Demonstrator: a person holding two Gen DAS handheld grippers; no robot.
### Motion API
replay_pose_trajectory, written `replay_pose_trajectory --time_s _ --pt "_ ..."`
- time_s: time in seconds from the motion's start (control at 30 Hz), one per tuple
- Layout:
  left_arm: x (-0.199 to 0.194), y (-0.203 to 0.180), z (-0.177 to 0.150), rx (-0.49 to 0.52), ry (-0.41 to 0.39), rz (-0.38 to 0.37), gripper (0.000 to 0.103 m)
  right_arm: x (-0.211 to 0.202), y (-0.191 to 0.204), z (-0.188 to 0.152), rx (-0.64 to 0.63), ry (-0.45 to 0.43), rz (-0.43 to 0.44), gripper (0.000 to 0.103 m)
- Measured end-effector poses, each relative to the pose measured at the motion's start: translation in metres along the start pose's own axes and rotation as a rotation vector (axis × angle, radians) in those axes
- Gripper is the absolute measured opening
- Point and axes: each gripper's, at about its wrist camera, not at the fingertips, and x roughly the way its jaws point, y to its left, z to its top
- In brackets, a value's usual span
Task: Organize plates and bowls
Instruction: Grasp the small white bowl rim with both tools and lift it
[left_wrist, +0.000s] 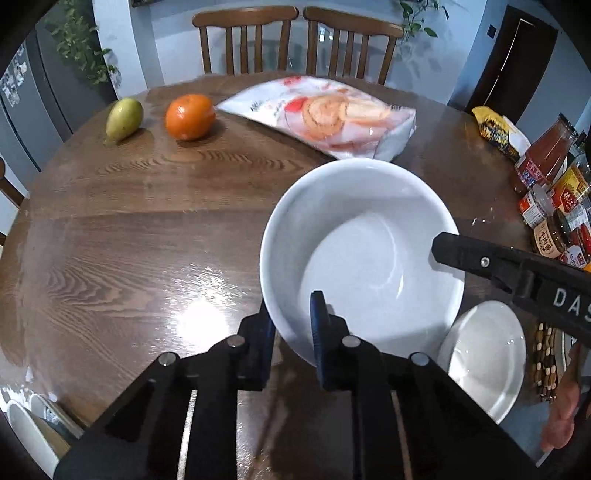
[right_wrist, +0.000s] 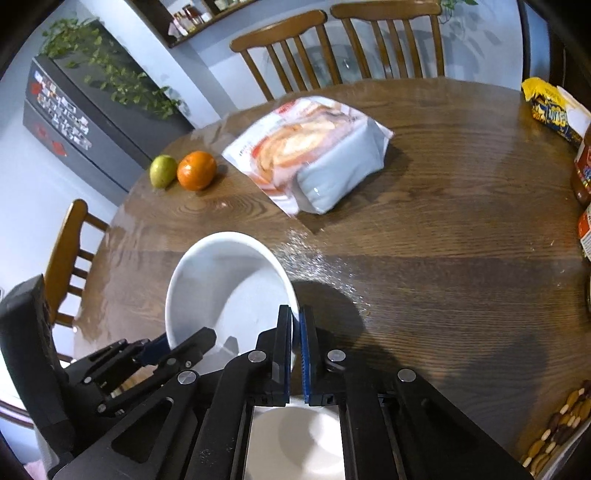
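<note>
Two grippers are clamped on the big white bowl (left_wrist: 362, 254) on the wooden table (left_wrist: 147, 229), left gripper (left_wrist: 291, 325) pinching its near rim, right gripper (right_wrist: 295, 332) pinching the opposite rim, a small white plate (left_wrist: 487, 354) just beside it.

Home dining room: wooden table (left_wrist: 147, 229), chairs (left_wrist: 243, 37), fridge (right_wrist: 74, 118).

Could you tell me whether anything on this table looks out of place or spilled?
Nothing looks spilled or broken. The large white bowl is clamped at opposite rims by the left gripper and right gripper.
</note>
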Motion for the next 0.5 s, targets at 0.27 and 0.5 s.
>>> replay_pose_trajectory --time_s 0.27,0.5 --pt "-0.046 0.013 -0.005 0.015 -0.108 0.03 0.016 -0.036 0.032 -0.005 -0.032 -0.089 0.038 0.005" --pt "-0.082 0.022 -0.03 0.053 -0.157 0.021 0.016 -0.065 0.054 -0.033 -0.026 -0.134 0.051 0.005"
